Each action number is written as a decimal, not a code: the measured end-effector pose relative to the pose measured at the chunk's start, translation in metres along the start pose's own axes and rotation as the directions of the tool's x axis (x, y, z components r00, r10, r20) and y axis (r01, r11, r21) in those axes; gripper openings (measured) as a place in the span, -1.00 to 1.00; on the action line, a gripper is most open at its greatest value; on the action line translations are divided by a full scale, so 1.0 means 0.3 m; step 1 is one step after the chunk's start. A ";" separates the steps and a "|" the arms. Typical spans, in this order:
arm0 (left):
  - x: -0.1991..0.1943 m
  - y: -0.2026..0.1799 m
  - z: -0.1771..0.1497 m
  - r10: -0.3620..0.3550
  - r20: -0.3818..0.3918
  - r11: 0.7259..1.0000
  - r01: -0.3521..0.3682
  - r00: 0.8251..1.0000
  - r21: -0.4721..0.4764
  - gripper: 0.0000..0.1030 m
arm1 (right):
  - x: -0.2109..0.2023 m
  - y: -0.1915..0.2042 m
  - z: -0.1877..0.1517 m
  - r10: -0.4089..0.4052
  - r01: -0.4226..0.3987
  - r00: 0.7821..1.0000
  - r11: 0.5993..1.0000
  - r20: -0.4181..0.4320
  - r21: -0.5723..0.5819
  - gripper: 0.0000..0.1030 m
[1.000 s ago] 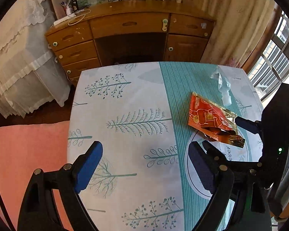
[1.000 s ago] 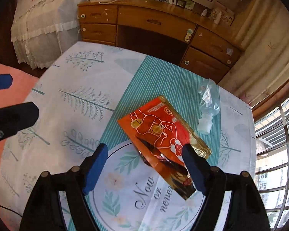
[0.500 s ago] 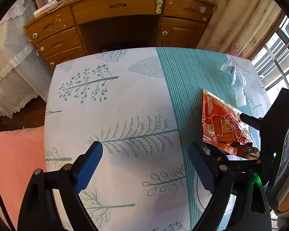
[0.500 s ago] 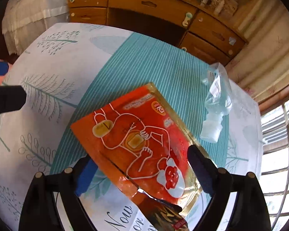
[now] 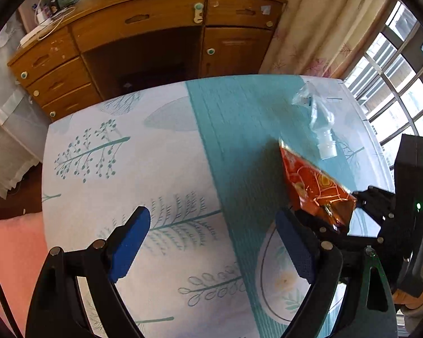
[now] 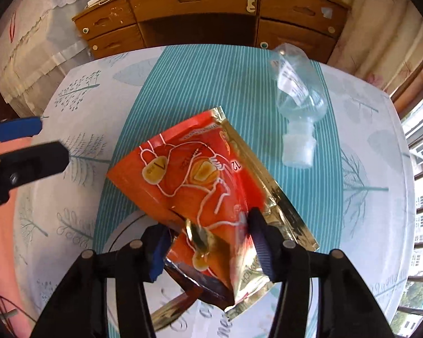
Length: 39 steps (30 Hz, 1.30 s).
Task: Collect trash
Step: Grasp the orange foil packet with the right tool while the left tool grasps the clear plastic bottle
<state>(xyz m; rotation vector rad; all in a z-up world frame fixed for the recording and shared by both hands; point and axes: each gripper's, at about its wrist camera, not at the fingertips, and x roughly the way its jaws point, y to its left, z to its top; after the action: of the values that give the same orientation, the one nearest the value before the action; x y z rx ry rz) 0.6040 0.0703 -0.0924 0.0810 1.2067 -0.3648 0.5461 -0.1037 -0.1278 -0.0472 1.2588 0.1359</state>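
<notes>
An orange and gold snack wrapper lies on the teal stripe of the tablecloth. My right gripper is closing around its near end. Both pads press the foil, which buckles between them, and its far end tilts up off the cloth, as the wrapper shows in the left wrist view. A crushed clear bottle with a white cap rests just beyond it, also seen as the bottle. My left gripper hovers open over the white leaf-print cloth, to the left of the wrapper, with nothing between its blue pads.
Beyond the table's far edge stands a wooden desk with drawers. Curtains and a barred window are on the right. A white lace-covered piece of furniture and a pink mat lie to the left.
My right gripper came down over the wrapper and narrowed its jaws onto the near end, so the foil buckled and tipped up. My left gripper drifted forward over the table, still open.
</notes>
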 end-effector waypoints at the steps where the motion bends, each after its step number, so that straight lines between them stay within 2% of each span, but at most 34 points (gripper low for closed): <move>1: -0.003 -0.015 0.008 -0.007 0.003 1.000 0.007 1.000 0.010 0.74 | -0.015 -0.011 -0.010 0.011 -0.011 1.000 1.000 -0.004 0.008 -0.01; 8: 0.007 -0.139 0.083 -0.061 0.013 0.995 0.060 0.998 0.075 0.74 | -0.130 -0.139 -0.108 0.017 -0.016 1.000 0.995 -0.004 0.101 -0.03; 17: 0.083 -0.305 0.208 -0.115 0.001 0.985 0.114 0.993 0.126 0.74 | -0.177 -0.332 -0.140 -0.076 0.066 0.997 0.957 0.025 0.284 -0.03; 26: 0.246 -0.393 0.360 -0.160 -0.064 0.985 0.164 0.985 0.053 0.68 | -0.108 -0.415 -0.066 -0.126 0.081 0.988 0.916 0.090 0.393 -0.03; 30: 0.316 -0.408 0.382 -0.141 -0.099 0.989 0.145 0.985 0.032 0.54 | -0.076 -0.452 -0.045 -0.118 0.062 0.988 0.897 0.102 0.439 -0.03; 33: 0.348 -0.423 0.391 -0.185 -0.115 0.982 0.186 0.976 -0.002 0.50 | -0.059 -0.465 -0.036 -0.117 0.057 0.987 0.892 0.107 0.449 -0.04; 37: 0.382 -0.455 0.402 -0.186 -0.112 0.983 0.184 0.976 -0.030 0.48 | -0.046 -0.473 -0.031 -0.108 0.041 0.987 0.890 0.122 0.454 -0.05; 39: 0.409 -0.460 0.408 -0.194 -0.122 0.980 0.187 0.973 -0.062 0.34 | -0.045 -0.473 -0.028 -0.103 0.034 0.986 0.891 0.128 0.452 -0.05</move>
<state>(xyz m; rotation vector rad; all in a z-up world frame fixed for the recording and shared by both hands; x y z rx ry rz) 0.7074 -0.1189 -0.1434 -0.0561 1.3542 -0.5035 0.5522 -0.2462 -0.1231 0.3141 1.1107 -0.2139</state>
